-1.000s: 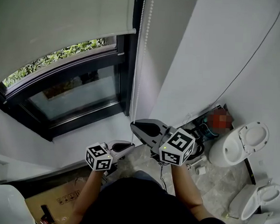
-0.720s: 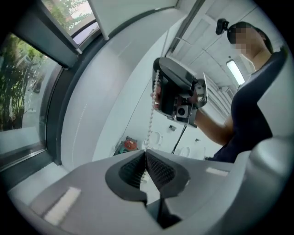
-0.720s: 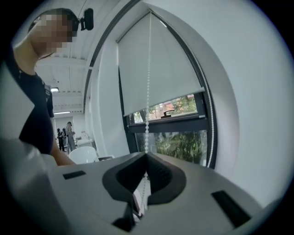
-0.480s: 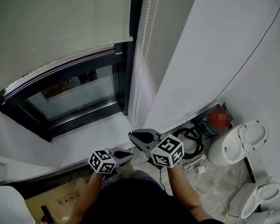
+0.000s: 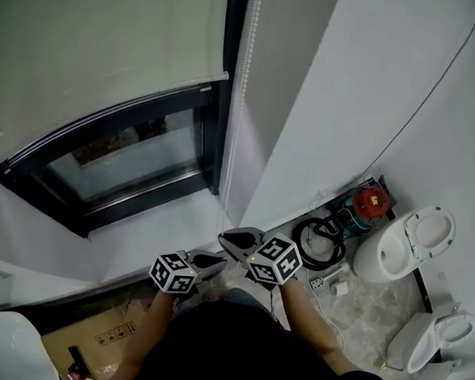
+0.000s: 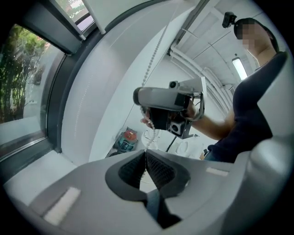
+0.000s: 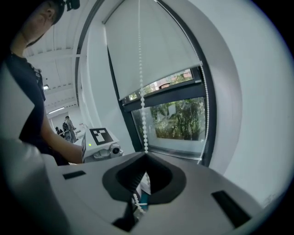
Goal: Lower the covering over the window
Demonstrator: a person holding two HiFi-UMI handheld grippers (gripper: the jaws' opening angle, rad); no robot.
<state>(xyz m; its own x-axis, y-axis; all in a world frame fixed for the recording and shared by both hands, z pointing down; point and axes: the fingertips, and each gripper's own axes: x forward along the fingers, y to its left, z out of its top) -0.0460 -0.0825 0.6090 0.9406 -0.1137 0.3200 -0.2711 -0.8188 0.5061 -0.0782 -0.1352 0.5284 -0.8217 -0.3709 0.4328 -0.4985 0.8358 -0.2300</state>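
A pale roller blind covers the upper part of the dark-framed window; its bottom bar hangs a little above the lower pane. A white bead chain runs down beside the frame. My right gripper is shut on it low down, just above the sill. In the right gripper view the bead chain drops straight into the right gripper. My left gripper sits just below and left. In the left gripper view the left gripper is shut on the chain's lower loop under the right gripper.
The white window sill lies ahead of my hands. On the floor at right stand a red-topped device, a black hose coil and two white toilets. A cardboard box lies at lower left.
The right gripper has come down with the chain, close above the left one. The blind's bottom bar has dropped lower and now hides the greenery seen earlier. The left gripper sank slightly at first.
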